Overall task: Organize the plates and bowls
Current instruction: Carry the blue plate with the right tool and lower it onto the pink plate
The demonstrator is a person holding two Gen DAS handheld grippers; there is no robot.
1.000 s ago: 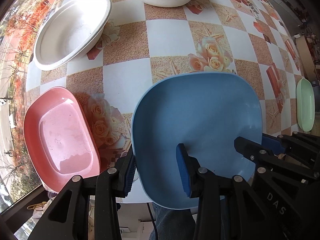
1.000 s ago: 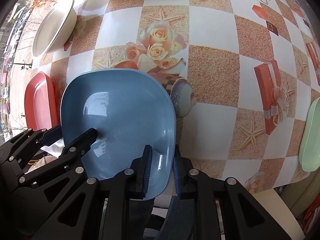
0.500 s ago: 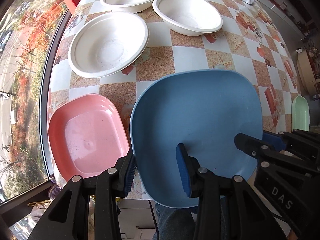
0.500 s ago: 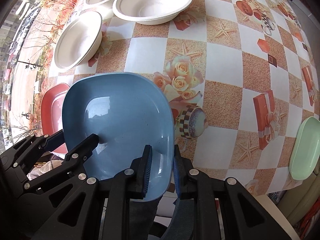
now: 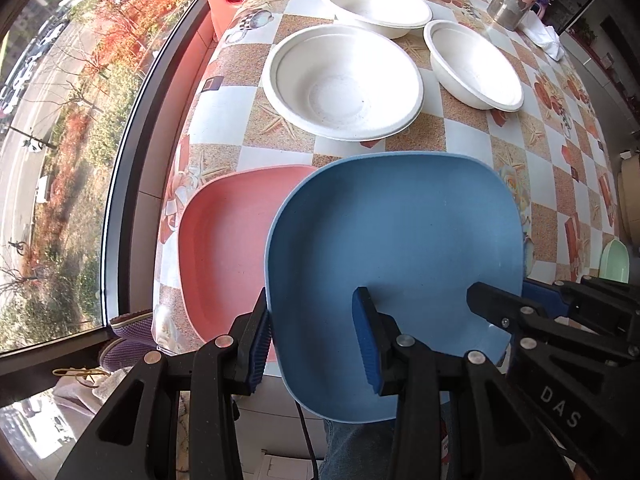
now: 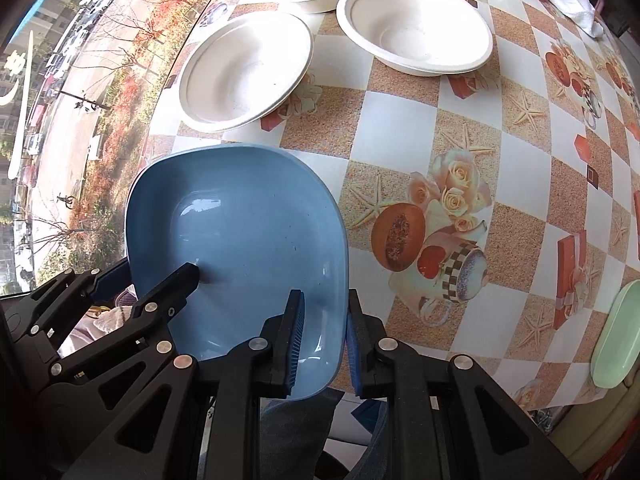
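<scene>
You hold the blue plate (image 5: 394, 248) up off the table (image 5: 460, 140) with both tongs. Your left gripper (image 5: 314, 346) has its fingers only a little apart, pinching the plate's left edge, one pad inside the plate and one outside. Your right gripper (image 6: 322, 344) is nearly closed on the plate's right rim.

The blue plate hangs partly over the pink plate (image 5: 224, 248), which lies at about 9 o'clock from it in the left view, near the table's edge by the window.

Watch out: each grip bites only the thin rim. If one hand goes faster or turns more than the other, the plate could twist and slip out. It might then drop on the pink plate or off the table's near edge.

The white bowls (image 5: 344, 80) sit at 12 o'clock. If you swing too far that way, you could bump them. Set the blue plate down flat, or it may sit crooked on the pink one.
</scene>
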